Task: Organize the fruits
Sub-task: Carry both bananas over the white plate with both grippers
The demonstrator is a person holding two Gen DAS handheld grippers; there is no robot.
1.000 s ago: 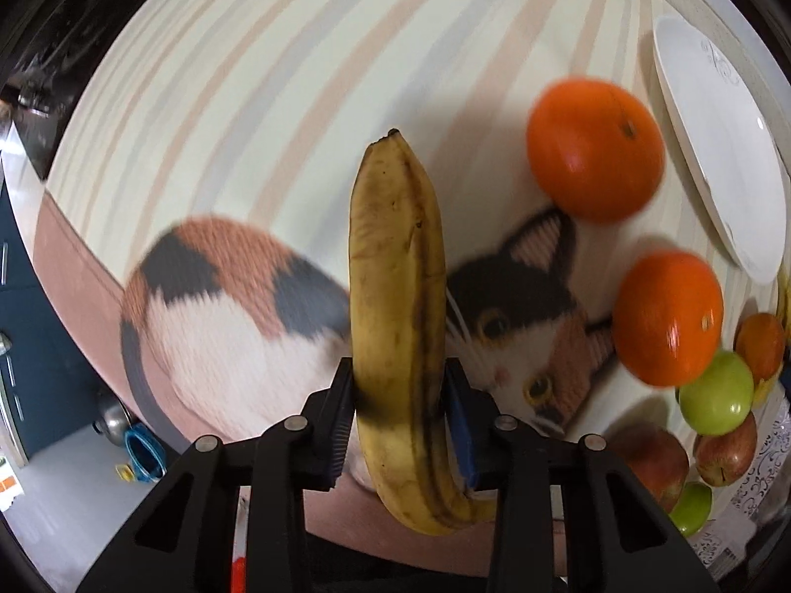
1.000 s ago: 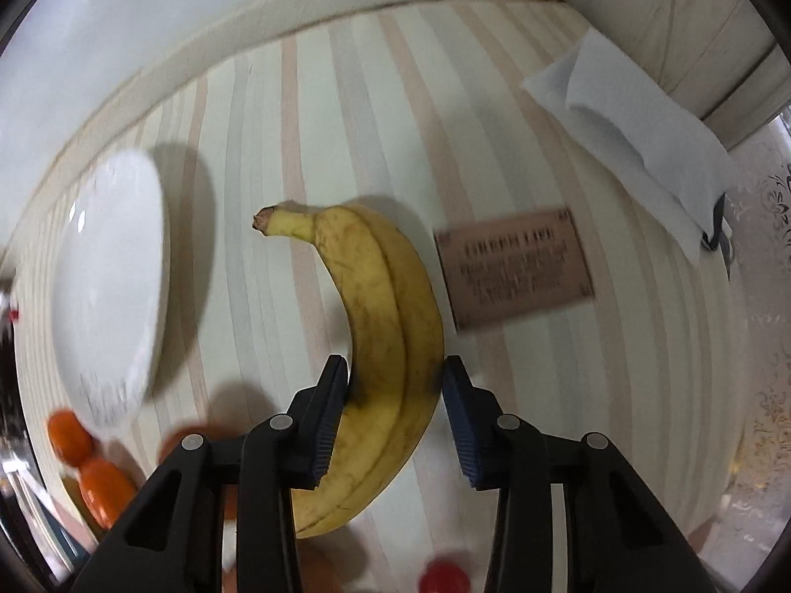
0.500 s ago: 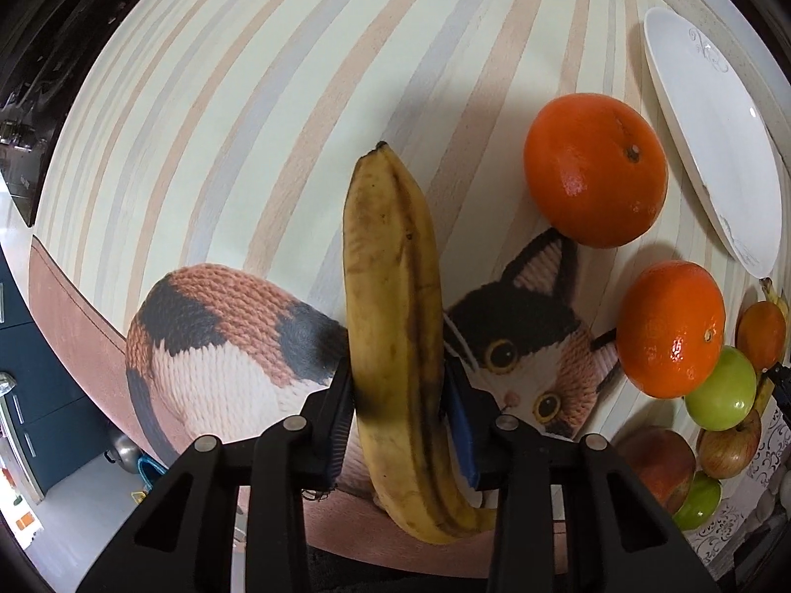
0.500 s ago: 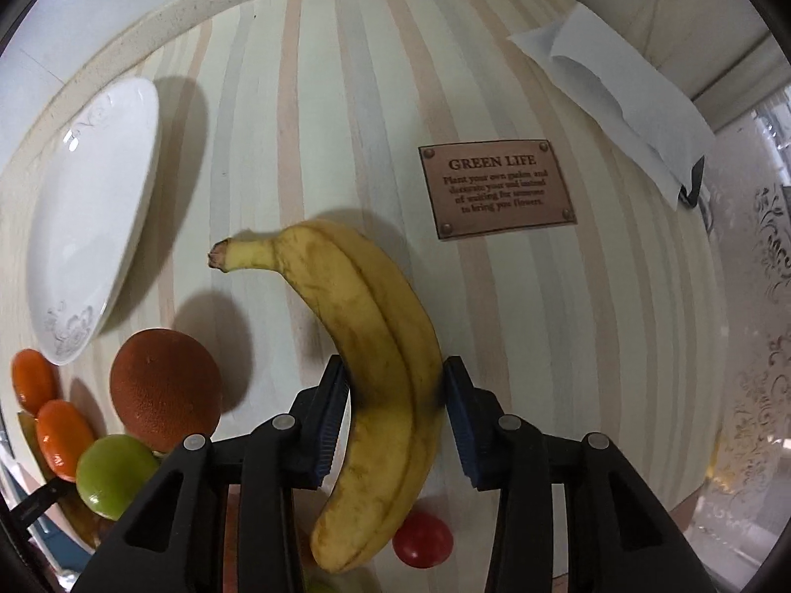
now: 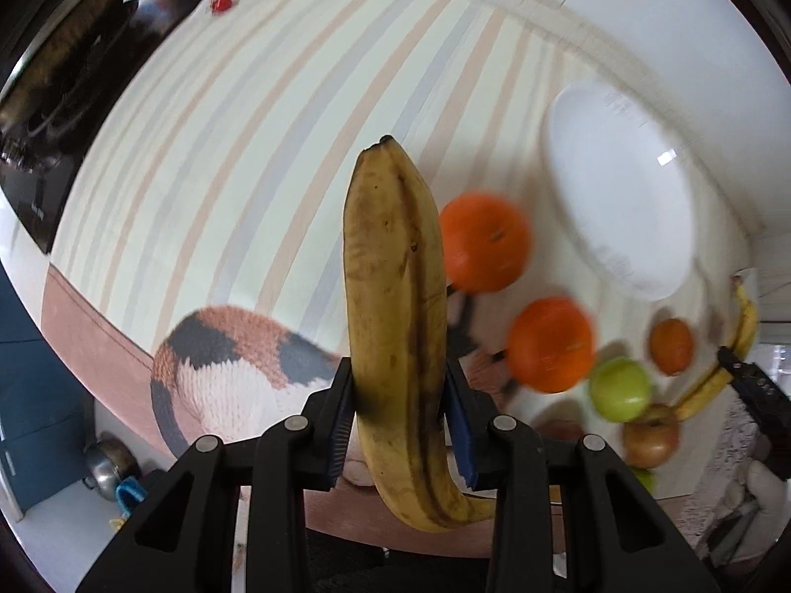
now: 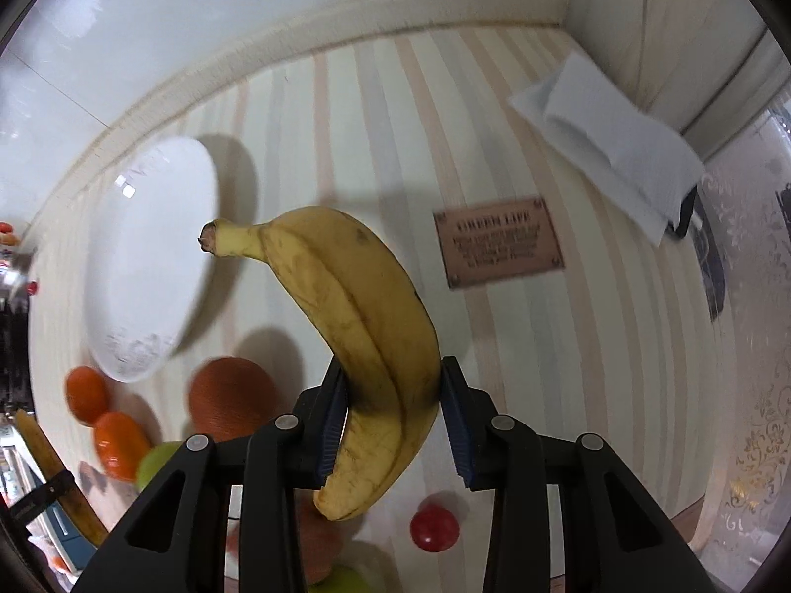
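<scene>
Left wrist view: the left gripper (image 5: 398, 425) clamps a spotted banana (image 5: 395, 306) above the striped mat, left of the white plate (image 5: 623, 197). The right gripper (image 6: 393, 425) grips a second banana (image 6: 366, 326) right of that plate. Carry both level; the plate, though blurred, seems empty.

The left gripper (image 5: 398, 425) sits at bottom centre of its frame, jaws clamped on a banana (image 5: 395, 326). The right gripper (image 6: 393, 425) likewise grips another banana (image 6: 366, 346).
</scene>
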